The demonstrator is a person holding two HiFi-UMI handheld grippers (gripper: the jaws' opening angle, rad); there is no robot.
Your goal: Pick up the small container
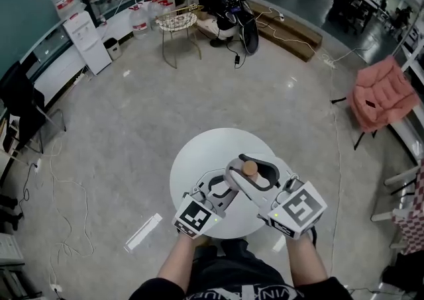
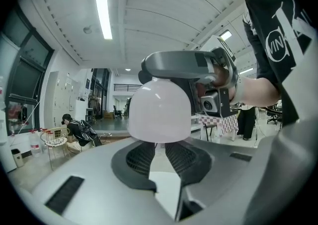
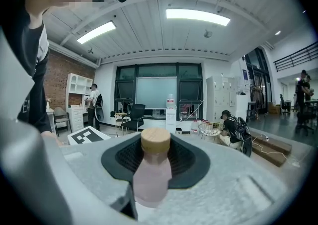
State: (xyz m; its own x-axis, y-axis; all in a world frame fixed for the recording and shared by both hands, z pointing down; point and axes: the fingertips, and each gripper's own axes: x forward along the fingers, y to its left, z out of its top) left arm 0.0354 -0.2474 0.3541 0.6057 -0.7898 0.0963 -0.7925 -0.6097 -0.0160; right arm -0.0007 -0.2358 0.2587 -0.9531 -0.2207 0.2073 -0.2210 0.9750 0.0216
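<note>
The small container is a pale pink bottle with a round wooden cap. It hangs above the round white table, and my right gripper is shut on its body. In the right gripper view the bottle stands upright between the dark pads. My left gripper is just left of it, pointing toward it. In the left gripper view the bottle's rounded body fills the space just past my left gripper. The jaws there are close together under its base. Whether they pinch anything is hidden.
A wire chair and a crouching person are at the back of the room. A water dispenser stands at the left wall. A chair draped in pink cloth is at the right. Cables lie on the floor at the left.
</note>
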